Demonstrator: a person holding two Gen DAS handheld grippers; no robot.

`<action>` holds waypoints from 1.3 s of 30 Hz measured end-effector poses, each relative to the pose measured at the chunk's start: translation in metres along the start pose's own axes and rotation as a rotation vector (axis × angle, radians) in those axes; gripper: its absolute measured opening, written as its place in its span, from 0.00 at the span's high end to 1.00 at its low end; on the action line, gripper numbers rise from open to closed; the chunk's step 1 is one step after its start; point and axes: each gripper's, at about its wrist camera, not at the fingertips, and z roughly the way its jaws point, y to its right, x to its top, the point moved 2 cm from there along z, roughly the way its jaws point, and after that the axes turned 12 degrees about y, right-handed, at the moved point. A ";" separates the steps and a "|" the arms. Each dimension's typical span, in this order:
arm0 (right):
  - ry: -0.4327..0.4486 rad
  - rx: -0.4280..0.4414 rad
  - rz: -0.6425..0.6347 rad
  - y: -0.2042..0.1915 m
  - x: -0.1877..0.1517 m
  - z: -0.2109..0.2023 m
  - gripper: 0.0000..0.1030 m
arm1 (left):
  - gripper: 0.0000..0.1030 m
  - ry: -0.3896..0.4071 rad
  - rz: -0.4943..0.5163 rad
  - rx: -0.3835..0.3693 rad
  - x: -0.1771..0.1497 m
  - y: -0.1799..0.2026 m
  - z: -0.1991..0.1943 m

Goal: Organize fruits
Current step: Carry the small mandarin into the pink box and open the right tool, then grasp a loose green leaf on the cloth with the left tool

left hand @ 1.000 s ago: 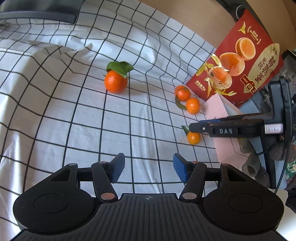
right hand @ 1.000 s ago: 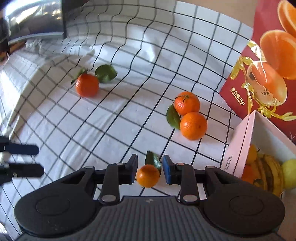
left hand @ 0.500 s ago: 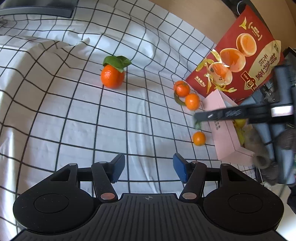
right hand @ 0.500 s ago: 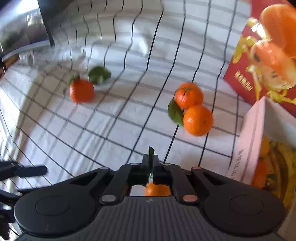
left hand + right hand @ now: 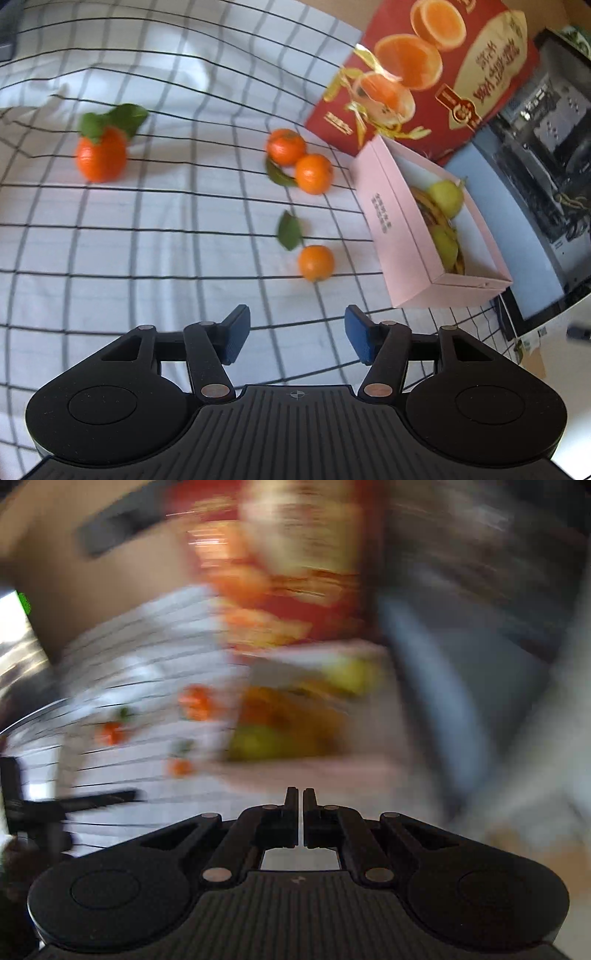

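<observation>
Meanwhile the left hand-held gripper (image 5: 295,334) hovers spread and empty above a small mandarin (image 5: 316,263) beside the pink box (image 5: 391,225), its jaws just narrowing; the right hand-held gripper (image 5: 300,805) is clenched on nothing.

The right wrist view is being smeared throughout by motion blur: the red package (image 5: 280,572), the pink box (image 5: 314,764) and the oranges (image 5: 195,701) on the checked cloth (image 5: 140,657) are being reduced to streaks, so the box's contents cannot be told apart. In the left wrist view, the red bag (image 5: 424,74) is being cut off by the top edge. The fruit inside the pink box (image 5: 391,221) is being partly hidden by its near wall. The print on that wall is being rendered too small to read.
</observation>
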 end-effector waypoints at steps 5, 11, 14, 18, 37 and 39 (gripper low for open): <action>-0.001 -0.145 0.011 0.030 -0.042 0.003 0.97 | 0.44 0.019 0.051 0.020 0.015 0.016 0.010; 0.020 -0.043 -0.103 -0.028 -0.064 0.029 0.90 | 0.50 -0.004 0.036 0.099 0.052 -0.004 0.026; 0.026 -0.024 -0.094 -0.045 -0.069 0.042 0.79 | 0.50 -0.090 -0.096 0.070 0.070 -0.024 0.042; 0.039 -0.006 -0.143 -0.060 -0.077 0.048 0.75 | 0.50 -0.139 -0.067 0.107 0.084 -0.015 0.069; -0.003 -0.095 -0.071 -0.021 -0.101 0.043 0.67 | 0.55 -0.198 0.468 0.187 0.050 0.046 0.108; 0.000 -0.101 -0.063 -0.019 -0.103 0.042 0.67 | 0.88 -0.185 0.475 0.173 0.050 0.047 0.106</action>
